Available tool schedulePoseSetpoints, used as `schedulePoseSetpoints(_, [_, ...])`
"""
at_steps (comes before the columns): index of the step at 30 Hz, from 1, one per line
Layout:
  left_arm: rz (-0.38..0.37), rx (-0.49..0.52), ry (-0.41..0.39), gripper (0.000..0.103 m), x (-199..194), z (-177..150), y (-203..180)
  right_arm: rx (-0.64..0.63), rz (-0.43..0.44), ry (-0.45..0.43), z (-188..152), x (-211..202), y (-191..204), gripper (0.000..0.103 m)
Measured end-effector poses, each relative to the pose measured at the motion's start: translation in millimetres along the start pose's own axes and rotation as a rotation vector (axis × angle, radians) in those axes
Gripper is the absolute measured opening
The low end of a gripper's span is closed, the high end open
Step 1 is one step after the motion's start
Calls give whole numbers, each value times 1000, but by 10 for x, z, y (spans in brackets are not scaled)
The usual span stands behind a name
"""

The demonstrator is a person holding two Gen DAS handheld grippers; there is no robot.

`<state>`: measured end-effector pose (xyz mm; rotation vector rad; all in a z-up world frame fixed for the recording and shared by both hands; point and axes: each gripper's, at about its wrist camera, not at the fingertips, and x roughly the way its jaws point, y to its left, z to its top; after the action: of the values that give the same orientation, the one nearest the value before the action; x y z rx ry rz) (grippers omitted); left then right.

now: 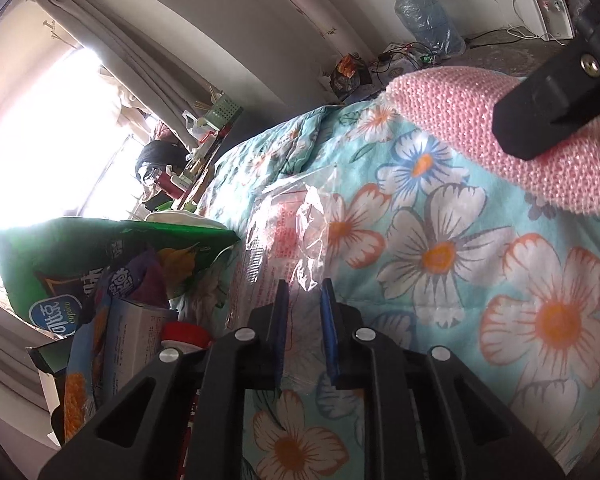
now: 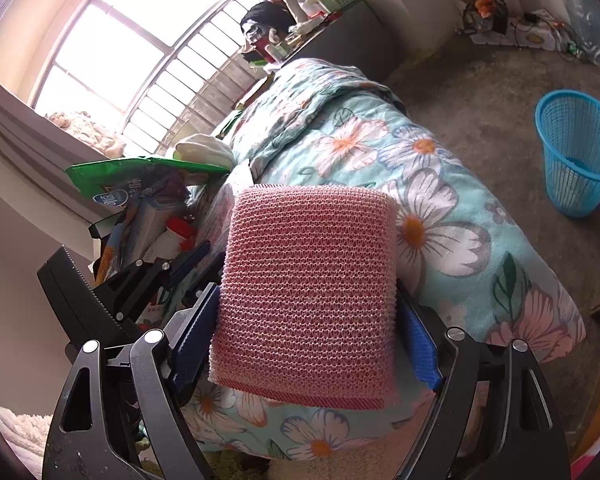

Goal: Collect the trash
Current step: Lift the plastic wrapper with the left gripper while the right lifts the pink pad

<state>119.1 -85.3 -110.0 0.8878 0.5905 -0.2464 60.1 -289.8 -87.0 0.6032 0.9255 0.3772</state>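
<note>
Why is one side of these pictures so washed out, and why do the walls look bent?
Left wrist view: the window is blown out white, and glare glints off the clear plastic wrapper. Right wrist view: the window is bright but its bars stay readable. Both views: the fisheye lens bends straight lines and darkens the corners.

The left gripper [image 1: 305,296] points down at a bed covered by a flowered quilt [image 1: 452,248]. Its blue pads [image 1: 327,320] stand close together, with the edge of a clear plastic wrapper [image 1: 296,232] between them; whether they already press it is hard to see. Left of the wrapper lies a heap of snack bags [image 1: 100,264] and a small box [image 1: 136,332]. At the upper right, a pink knitted cloth [image 1: 460,120] is held by the right gripper [image 1: 548,100].
</note>
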Motion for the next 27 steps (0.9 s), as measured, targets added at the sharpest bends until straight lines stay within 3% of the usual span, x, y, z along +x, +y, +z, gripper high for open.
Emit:
schedulePoseSetpoints(5, [-15, -52, -32, 11, -316, -58, 111, 9, 2, 6, -8, -34, -15, 78])
schedulePoseSetpoints(11, [-152, -222, -60, 9, -740, -139, 411, -16, -31, 8, -13, -28, 67, 78])
schedulePoseSetpoints(15, [-310, -390, -66, 8, -931, -196, 692, -39, -56, 15, -34, -22, 140, 78])
schedulePoseSetpoints(19, [-487, -559, -22, 8, -901, -287, 852, -71, -93, 22, -60, 5, 238, 78])
schedulePoseSetpoints(22, [-490, -604, 19, 8, -755, -343, 867, -85, -128, 28, -78, 61, 291, 78])
schedulePoseSetpoints(27, [-483, -612, 17, 10, -664, -328, 864, -97, -165, 23, -92, 103, 339, 78])
